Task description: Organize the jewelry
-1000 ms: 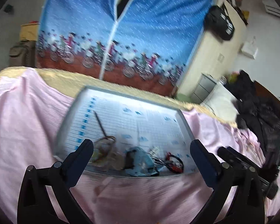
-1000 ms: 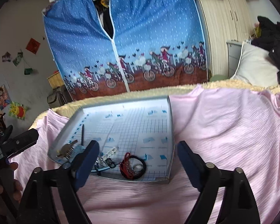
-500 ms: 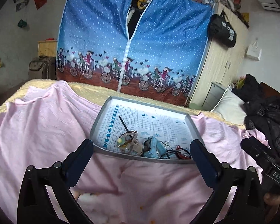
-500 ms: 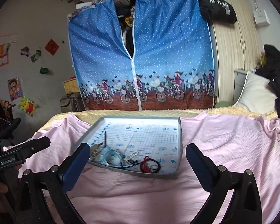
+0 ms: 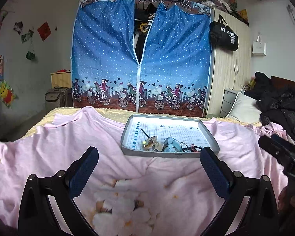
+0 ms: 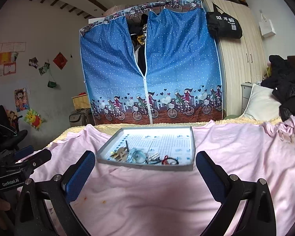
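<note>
Reaching into the tangled jewelry (image 5: 163, 144) looks like the main risk: the pieces lie bunched along the near edge of the grey tray (image 5: 210, 131), so a pinch could drag several at once or snag the red cord (image 6: 170, 160). The tray sits on a soft pink blanket (image 5: 68, 137) on the bed, and pressing down may tilt it and slide everything. Both the left gripper (image 5: 148, 171) and the right gripper (image 6: 145, 173) hover near the tray with fingers wide apart, holding nothing. Open room lies on the tray's far half and on the blanket at left and right; the raised rim blocks low approaches.
</note>
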A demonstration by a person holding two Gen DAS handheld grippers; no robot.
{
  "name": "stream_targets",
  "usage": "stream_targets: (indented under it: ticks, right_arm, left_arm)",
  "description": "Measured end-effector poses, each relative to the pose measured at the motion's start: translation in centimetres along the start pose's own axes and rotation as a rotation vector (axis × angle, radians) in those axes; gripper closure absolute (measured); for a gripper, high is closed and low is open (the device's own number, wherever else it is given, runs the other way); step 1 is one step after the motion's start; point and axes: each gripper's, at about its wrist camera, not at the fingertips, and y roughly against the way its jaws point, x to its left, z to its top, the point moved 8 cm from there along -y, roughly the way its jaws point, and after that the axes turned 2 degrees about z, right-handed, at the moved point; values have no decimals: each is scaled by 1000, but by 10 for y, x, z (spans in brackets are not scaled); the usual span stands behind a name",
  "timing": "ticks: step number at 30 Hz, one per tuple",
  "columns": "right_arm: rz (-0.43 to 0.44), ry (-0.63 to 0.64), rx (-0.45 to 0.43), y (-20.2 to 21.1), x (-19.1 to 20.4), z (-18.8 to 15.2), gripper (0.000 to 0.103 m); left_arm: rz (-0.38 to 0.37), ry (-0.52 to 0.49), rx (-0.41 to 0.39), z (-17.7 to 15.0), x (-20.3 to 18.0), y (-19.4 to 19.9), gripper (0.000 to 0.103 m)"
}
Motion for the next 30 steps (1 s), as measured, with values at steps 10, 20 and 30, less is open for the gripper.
stream_targets:
  ticks: [10, 20, 30]
  right_arm:
    - [-8, 34, 17, 22, 22, -18, 0]
    - [-10, 21, 31, 18, 19, -22, 0]
    - [-3, 25, 39, 16, 21, -26, 0]
  left_arm:
    - [-19, -5, 18, -17, -4, 28, 2]
    - [2, 32, 35, -20, 1, 30, 2]
    - [82, 68, 84, -27, 15, 24, 2]
